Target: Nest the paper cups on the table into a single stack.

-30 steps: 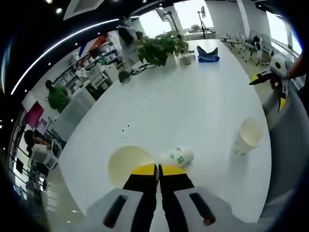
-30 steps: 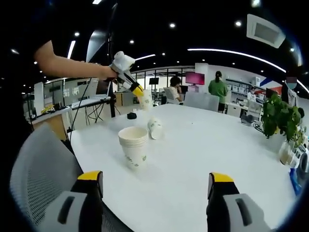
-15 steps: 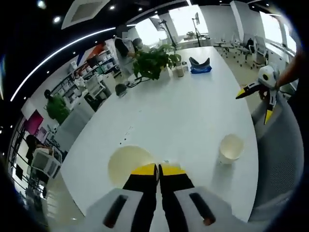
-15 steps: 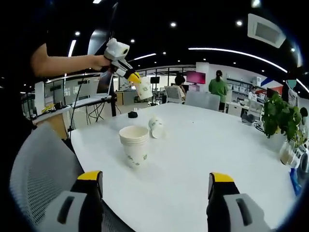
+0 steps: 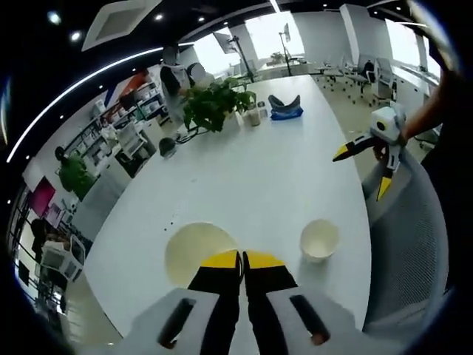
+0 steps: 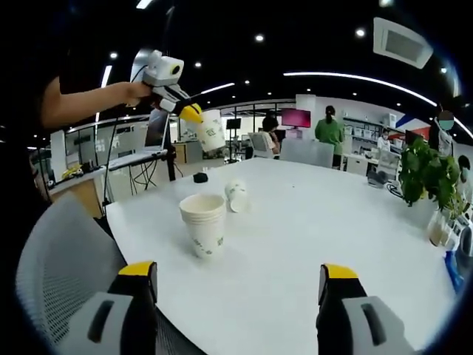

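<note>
We carry one paper cup aloft in the left hand-held gripper, its jaws clenched on the cup's rim; the cup hangs mouth-up and a little tilted, above and behind the stack of cups in the right gripper view; so the coming move, as we judge it, runs downward and toward the stack's open mouth. In the left gripper view the same stack lies to the right of the held cup, apart from it. The left hand is plainly the nearer for this drop; the right hand-held gripper hangs released, jaws wide, low before the tabletop. One more cup lies on its side just beyond the stack (its long axis roughly level, mouth toward us). The stack stands near the tabletop's near edge; open white surface stretches beyond.
</note>
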The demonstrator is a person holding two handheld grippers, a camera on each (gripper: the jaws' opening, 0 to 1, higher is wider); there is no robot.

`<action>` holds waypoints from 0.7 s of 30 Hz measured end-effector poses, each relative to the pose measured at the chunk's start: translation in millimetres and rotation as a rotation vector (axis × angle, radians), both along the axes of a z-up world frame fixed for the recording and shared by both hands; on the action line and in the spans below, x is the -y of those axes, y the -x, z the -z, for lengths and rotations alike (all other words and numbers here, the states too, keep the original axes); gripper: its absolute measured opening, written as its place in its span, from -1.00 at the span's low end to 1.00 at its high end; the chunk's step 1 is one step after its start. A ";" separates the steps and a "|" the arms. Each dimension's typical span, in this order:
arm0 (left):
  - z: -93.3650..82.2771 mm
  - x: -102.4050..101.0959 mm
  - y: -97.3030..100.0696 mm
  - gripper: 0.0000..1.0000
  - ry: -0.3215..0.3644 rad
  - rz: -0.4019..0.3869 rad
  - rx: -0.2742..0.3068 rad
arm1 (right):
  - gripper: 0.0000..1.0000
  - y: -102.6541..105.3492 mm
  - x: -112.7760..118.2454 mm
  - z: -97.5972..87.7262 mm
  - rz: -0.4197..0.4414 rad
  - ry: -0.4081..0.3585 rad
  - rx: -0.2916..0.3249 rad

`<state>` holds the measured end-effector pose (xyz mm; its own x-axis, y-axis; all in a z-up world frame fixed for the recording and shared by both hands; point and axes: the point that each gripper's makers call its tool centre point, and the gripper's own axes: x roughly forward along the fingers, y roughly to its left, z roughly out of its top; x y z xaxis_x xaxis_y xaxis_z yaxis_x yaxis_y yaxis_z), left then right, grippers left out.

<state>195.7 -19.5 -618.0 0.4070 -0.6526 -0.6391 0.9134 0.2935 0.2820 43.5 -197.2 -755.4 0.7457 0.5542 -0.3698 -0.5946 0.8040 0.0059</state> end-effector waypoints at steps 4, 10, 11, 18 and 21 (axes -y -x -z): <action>2.3 1.5 6.1 -1.00 -0.007 0.022 -0.017 | 0.84 0.7 -1.2 -0.9 -0.002 0.002 0.003; 0.9 15.5 26.9 -1.00 0.003 0.056 -0.040 | 0.85 1.5 -2.3 -1.1 -0.010 0.009 0.006; 1.3 18.8 31.4 -1.00 0.003 0.065 -0.045 | 0.85 1.3 -2.2 -1.5 -0.012 0.008 0.009; 9.6 33.8 52.7 -1.00 0.002 0.109 -0.074 | 0.84 1.0 -0.9 -0.7 -0.009 0.015 0.012; 16.6 40.6 60.9 -1.00 0.006 0.129 -0.087 | 0.84 0.5 0.0 -1.1 -0.001 0.015 0.011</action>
